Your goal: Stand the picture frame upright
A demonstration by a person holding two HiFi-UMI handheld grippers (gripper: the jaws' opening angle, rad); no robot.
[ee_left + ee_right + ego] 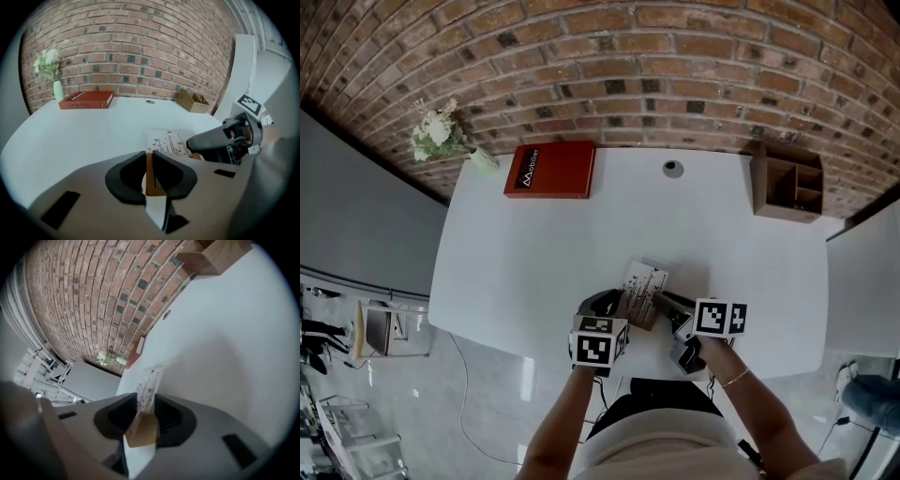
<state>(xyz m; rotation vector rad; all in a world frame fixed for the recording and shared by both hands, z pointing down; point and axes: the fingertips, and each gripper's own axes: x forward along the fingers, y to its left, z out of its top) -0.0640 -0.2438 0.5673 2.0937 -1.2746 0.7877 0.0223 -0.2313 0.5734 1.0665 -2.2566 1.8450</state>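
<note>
White table (pixel 534 244): left claw (pixel 149 158) and right claw (pixel 144 404) each clamp the picture frame (pixel 644 281).

The head view looks steeply down from over the near edge of the white table (pixel 534 244), with the brick wall (pixel 609 56) at 12 o'clock. The left gripper view sits low and level, facing that wall, the red book (pixel 86 100) at 10 o'clock; the right gripper view is rolled, wall at 11 o'clock. All three share the picture frame (pixel 643 281), very close in both gripper views.
</note>
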